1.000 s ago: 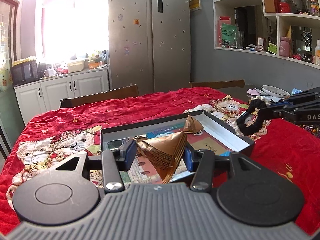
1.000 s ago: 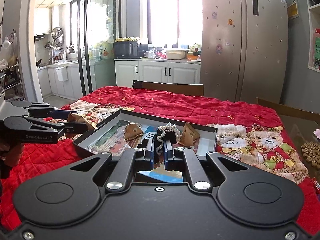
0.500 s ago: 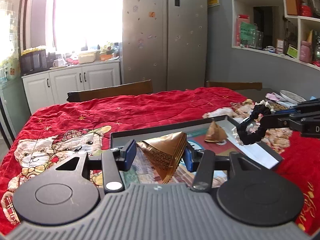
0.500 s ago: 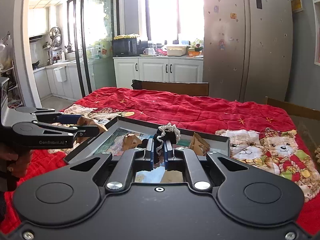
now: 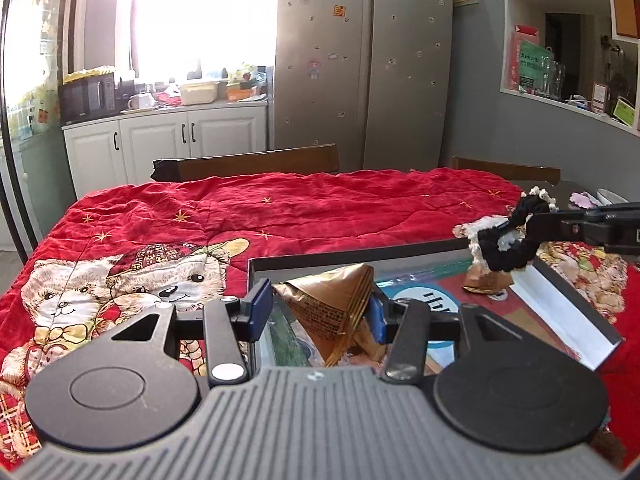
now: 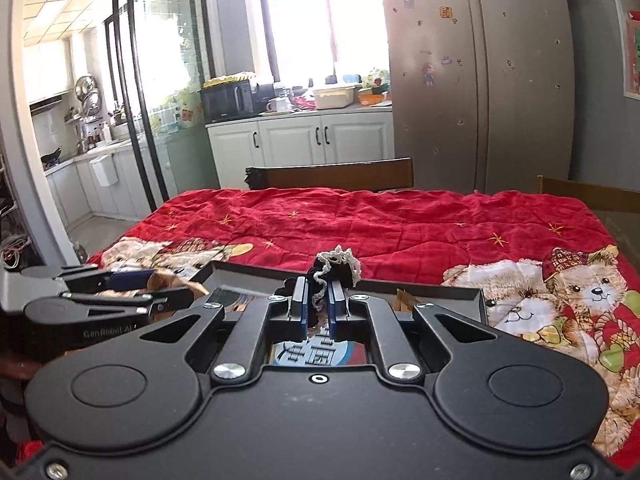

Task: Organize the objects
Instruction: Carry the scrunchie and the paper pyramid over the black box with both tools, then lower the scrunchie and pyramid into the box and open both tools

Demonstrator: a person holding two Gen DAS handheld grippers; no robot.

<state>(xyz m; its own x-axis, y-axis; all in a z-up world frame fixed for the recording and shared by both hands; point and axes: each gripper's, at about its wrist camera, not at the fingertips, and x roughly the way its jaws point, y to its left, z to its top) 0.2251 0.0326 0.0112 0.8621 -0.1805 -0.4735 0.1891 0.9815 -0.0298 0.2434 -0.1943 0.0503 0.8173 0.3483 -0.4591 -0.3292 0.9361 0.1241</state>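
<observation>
Left wrist view: over the tray (image 5: 560, 304), our left tongs (image 5: 316, 312) grip a gold packet (image 5: 336, 308), right tongs (image 6: 318, 304) pinch a scrunchie (image 6: 336, 266); one packet (image 5: 486, 280) seemingly already inside.

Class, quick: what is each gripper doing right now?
Left gripper: closed on a gold pyramid-shaped packet.
Right gripper: shut on a black scrunchie with pale trim.

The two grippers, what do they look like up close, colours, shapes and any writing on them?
Both are matte black. The left gripper has a ribbed grey body, two round black discs, silver pivot screws and blue-padded fingers. The right gripper has a smooth black body and the same discs and screws. White lettering beginning "GenRobot" marks the left one's side.
</observation>
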